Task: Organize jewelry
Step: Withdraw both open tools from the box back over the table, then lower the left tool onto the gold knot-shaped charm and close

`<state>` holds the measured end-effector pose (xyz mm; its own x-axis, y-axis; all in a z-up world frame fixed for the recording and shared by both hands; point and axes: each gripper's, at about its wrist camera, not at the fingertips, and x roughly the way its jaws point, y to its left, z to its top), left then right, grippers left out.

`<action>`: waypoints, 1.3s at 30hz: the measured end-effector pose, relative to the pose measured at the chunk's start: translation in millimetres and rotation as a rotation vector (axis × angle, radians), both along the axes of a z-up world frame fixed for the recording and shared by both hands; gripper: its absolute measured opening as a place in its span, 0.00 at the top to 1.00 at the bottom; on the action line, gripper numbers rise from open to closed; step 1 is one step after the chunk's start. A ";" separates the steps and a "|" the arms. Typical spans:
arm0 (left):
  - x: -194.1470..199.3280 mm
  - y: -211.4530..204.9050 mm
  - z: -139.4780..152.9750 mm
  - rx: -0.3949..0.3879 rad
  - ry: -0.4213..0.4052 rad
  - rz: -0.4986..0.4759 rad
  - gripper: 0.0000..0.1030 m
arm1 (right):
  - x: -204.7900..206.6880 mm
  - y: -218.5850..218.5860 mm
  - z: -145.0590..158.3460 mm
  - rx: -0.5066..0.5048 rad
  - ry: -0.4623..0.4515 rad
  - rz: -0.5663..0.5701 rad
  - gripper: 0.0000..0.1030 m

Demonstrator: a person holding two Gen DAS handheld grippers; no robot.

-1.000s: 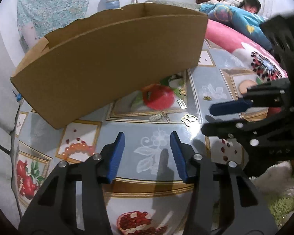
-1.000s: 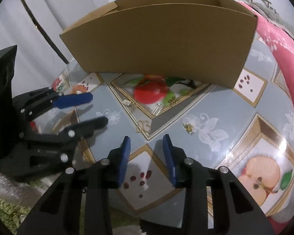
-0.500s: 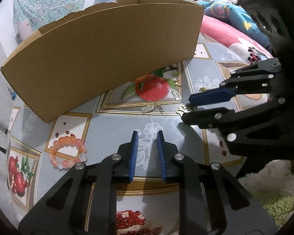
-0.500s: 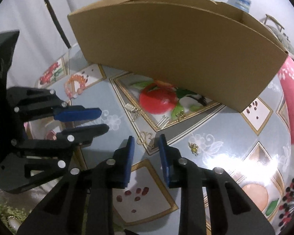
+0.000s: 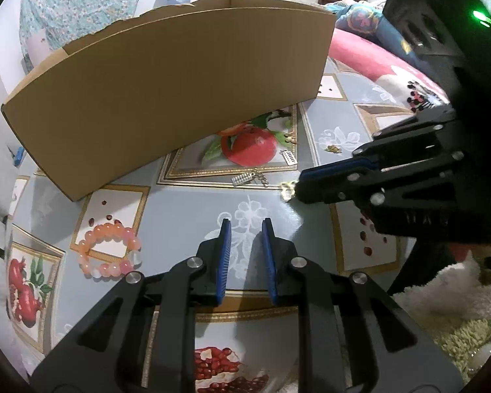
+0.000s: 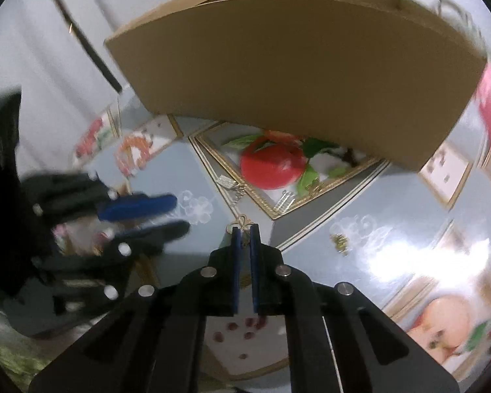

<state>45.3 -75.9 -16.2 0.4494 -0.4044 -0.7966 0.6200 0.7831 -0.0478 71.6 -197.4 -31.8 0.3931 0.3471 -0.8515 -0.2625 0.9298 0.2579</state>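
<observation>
While our right gripper (image 6: 244, 229) jaws pinch gold charm (image 6: 242, 221) on bench (image 6: 392, 245), left gripper (image 5: 245, 226) jaws narrow, w/ nothing betw.

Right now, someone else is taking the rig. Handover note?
Right gripper: jaws nearly shut around the small gold filigree charm on the table; grip not confirmed.
Left gripper: partly open, empty, over the fruit-print tablecloth.
On the cloth: pink bead bracelet, two silver comb-shaped pieces, small gold cluster.
Brown cardboard box stands behind them; inside unseen.
Done: nothing visibly boxed.
Left: lift the charm, then the rest.
</observation>
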 end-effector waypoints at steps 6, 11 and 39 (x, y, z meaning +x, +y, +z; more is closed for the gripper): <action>-3.8 1.3 2.4 -0.034 0.011 -0.029 0.82 | 0.4 -35.9 -8.9 0.374 0.107 -0.118 0.93; -7.3 -7.2 2.6 -0.032 0.010 -0.066 0.69 | -13.1 -62.4 -3.2 0.412 0.085 -0.202 0.92; -2.6 -39.0 -1.6 0.055 -0.041 -0.081 0.85 | -19.5 -61.1 -10.5 0.358 0.075 -0.221 0.92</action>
